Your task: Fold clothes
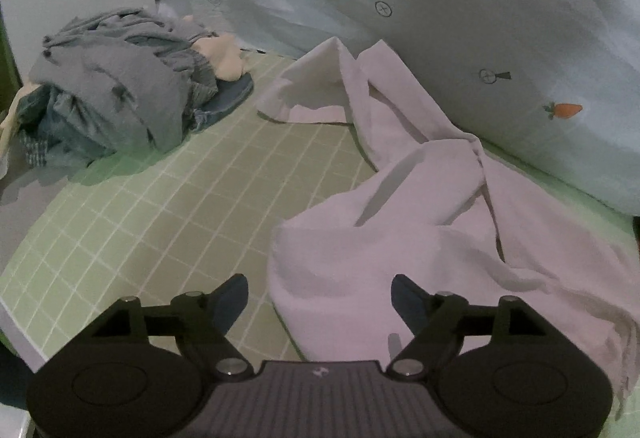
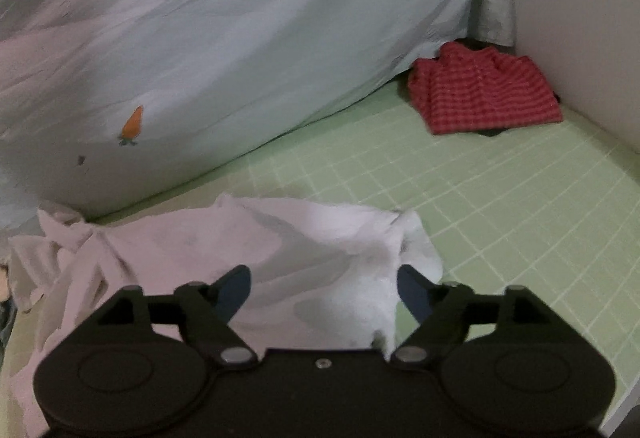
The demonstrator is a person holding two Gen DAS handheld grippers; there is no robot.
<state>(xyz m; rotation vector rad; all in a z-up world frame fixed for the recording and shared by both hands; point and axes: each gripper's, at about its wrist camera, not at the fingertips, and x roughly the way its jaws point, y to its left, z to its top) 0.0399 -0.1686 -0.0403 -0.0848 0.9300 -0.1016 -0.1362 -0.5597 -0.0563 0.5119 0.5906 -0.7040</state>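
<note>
both jaws spread over a limp white garment

jaws of the left gripper and the right gripper stand wide, pinching nothing. below them the white garment lies rumpled on the green checked sheet: thin, soft and light by the look of it, likely to sag and slide, so hems or corners seem the best holds. farther out are a heap of grey and blue clothes, a folded red checked cloth and a carrot-print quilt.
</note>
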